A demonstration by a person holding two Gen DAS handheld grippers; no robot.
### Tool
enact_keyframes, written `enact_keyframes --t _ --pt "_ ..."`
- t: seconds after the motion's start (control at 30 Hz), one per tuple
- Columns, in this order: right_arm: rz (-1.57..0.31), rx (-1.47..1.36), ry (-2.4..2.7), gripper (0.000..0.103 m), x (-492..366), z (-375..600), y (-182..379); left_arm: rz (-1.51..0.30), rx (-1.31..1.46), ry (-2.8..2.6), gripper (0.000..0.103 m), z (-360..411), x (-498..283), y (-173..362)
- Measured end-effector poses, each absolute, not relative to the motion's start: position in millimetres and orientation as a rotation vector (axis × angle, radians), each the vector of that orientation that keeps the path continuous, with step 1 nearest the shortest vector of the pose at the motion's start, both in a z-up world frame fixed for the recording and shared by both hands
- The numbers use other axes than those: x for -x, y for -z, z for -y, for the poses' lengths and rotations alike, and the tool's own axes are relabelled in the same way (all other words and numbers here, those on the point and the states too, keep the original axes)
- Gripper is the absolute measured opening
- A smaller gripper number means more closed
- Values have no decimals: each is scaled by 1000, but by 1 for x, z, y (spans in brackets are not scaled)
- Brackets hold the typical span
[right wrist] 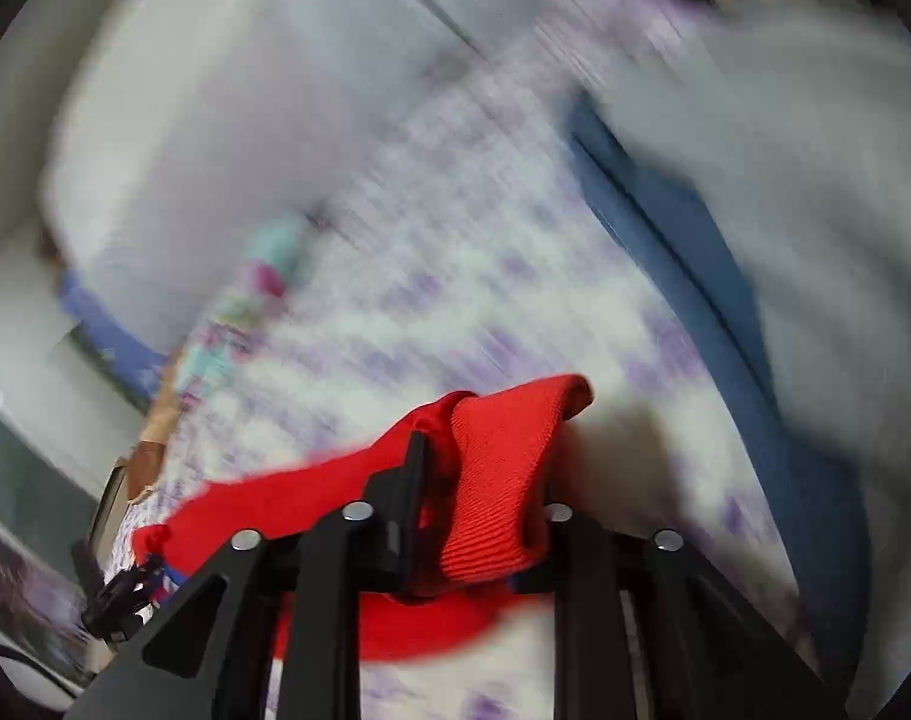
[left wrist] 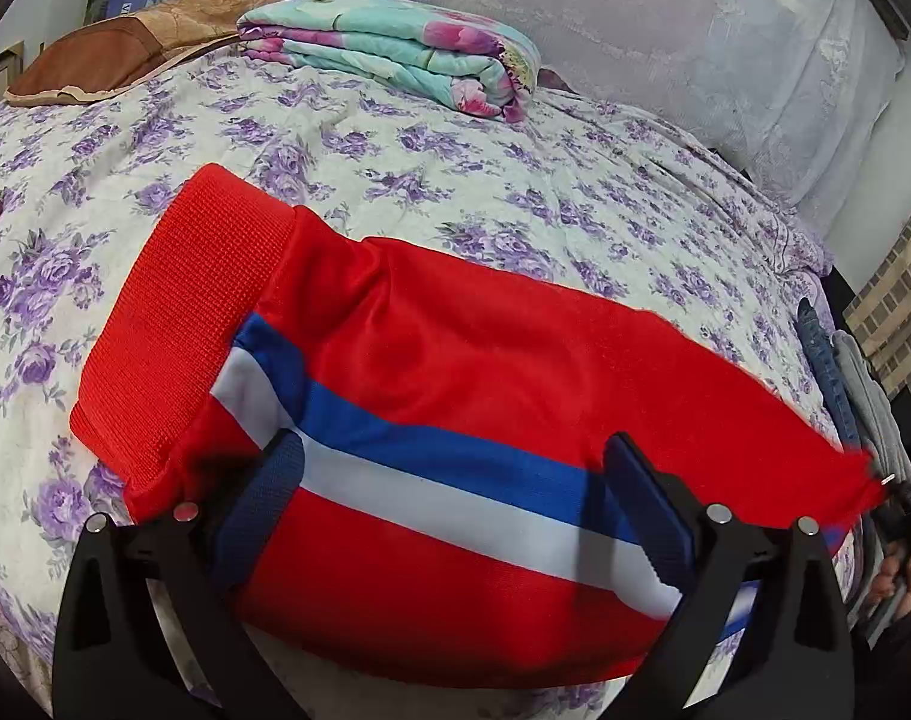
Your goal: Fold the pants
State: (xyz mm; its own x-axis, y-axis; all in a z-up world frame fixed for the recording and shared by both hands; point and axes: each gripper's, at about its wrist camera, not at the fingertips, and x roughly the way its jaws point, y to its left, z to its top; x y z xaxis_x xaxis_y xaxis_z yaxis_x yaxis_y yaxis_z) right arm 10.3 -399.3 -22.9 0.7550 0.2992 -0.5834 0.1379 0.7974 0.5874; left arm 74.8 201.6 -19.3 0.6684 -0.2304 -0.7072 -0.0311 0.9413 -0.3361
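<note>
Left wrist view: your left gripper point(left wrist: 449, 480) hovers with fingers wide apart, holding nothing, over the red pants point(left wrist: 455, 372), which lie across the floral bed point(left wrist: 395, 150), ribbed waistband point(left wrist: 173, 324) flat.

Right wrist view, blurred: your right gripper point(right wrist: 485, 480) pinches a ribbed cuff point(right wrist: 503, 480), lifted off the bed. Folding looks barely begun.

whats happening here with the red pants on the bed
A person is folding red track pants on a floral bedsheet. The right hand-held gripper is clamped on a ribbed red cuff, and its view is blurred by motion. The left hand-held gripper sits open over the striped side of the pants, gripping nothing.
</note>
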Motion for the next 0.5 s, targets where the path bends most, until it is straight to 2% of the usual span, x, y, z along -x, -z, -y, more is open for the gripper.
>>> enact_keyframes --t 0.03,0.1,0.13,0.17,0.2,0.23,0.3,0.33,0.37,0.5 --pt "-736 -667 -109 26 -9 402 32 -834 334 116 98 -201 -74 20" --pt "-703 -656 -135 34 1 402 31 -835 322 119 98 -200 -73 20" --pt "-688 -658 -134 48 4 402 28 -837 317 120 98 -200 -73 20" --pt "-662 -660 -131 68 9 403 25 -841 311 122 98 -200 -73 19" --pt "-630 -648 -94 71 15 405 20 -843 309 123 98 -199 -73 19" --pt "-623 -642 -84 69 18 408 17 -844 309 124 98 -200 -72 19" --pt "-634 -625 -81 36 17 414 17 -843 307 127 98 -200 -71 19" --pt "-632 -594 -65 13 18 416 14 -841 307 128 98 -201 -71 19" --pt "-619 -564 -51 8 20 418 12 -840 305 127 98 -201 -71 19" --pt "-605 -469 -67 7 19 411 3 -838 297 120 98 -199 -70 20"
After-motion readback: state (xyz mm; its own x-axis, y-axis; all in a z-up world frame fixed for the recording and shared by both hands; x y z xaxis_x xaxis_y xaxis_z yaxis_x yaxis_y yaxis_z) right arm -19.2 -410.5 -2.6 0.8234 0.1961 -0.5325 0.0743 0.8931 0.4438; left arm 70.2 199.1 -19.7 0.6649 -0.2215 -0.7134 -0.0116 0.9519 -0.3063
